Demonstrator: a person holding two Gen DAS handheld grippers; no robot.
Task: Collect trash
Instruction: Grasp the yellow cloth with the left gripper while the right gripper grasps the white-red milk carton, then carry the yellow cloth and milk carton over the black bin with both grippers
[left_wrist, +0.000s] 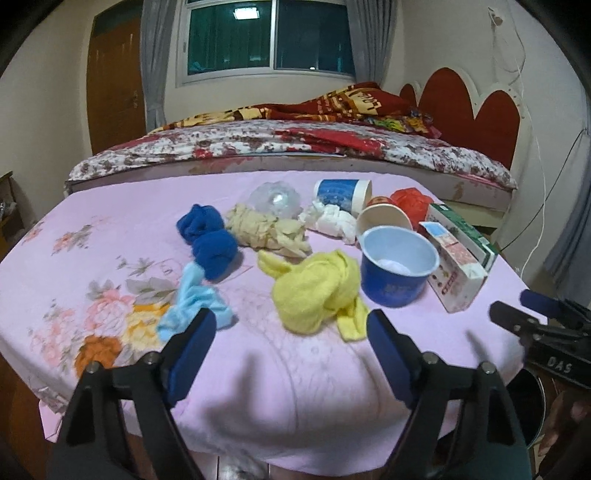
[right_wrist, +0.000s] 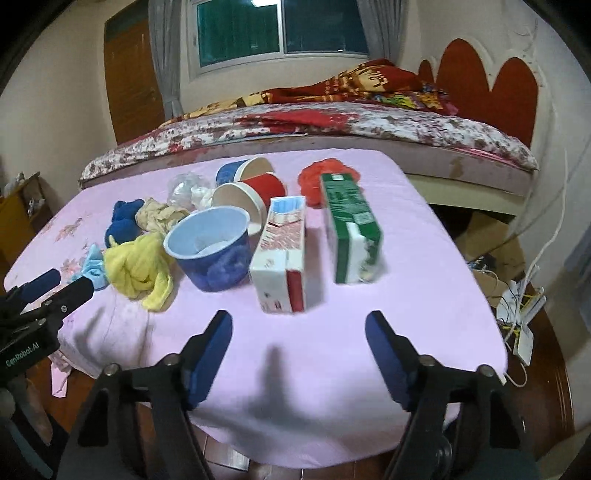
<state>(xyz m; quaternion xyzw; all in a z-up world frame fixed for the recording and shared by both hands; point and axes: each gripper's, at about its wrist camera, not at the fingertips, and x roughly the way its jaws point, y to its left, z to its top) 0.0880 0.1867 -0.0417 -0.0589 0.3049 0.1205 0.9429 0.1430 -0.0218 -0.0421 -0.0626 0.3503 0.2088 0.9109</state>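
On the pink-covered worktop (left_wrist: 110, 236) ahead of me the trash lies in a loose cluster toward the far right: a blue cup (left_wrist: 397, 267) standing upright, two more cups tipped over behind it, a pink carton (right_wrist: 282, 254) and a green carton (right_wrist: 351, 236) side by side, with a red bag at the far edge. Rags mix in on the left: a yellow rag (left_wrist: 317, 291) touching the blue cup, a light-blue one near my left gripper (left_wrist: 291, 345), a dark-blue and a beige one further off.

My left gripper is open and empty, hovering near the yellow rag. My right gripper (right_wrist: 299, 347) is also open with nothing between its jaws, lined up just short of the pink carton.

I judge the risks to be these: the cartons stand close together, so a wide approach could knock the green one over; the blue cup could tip if I nudge the rag leaning on it; and a bin shows only partly, below the worktop's right edge.
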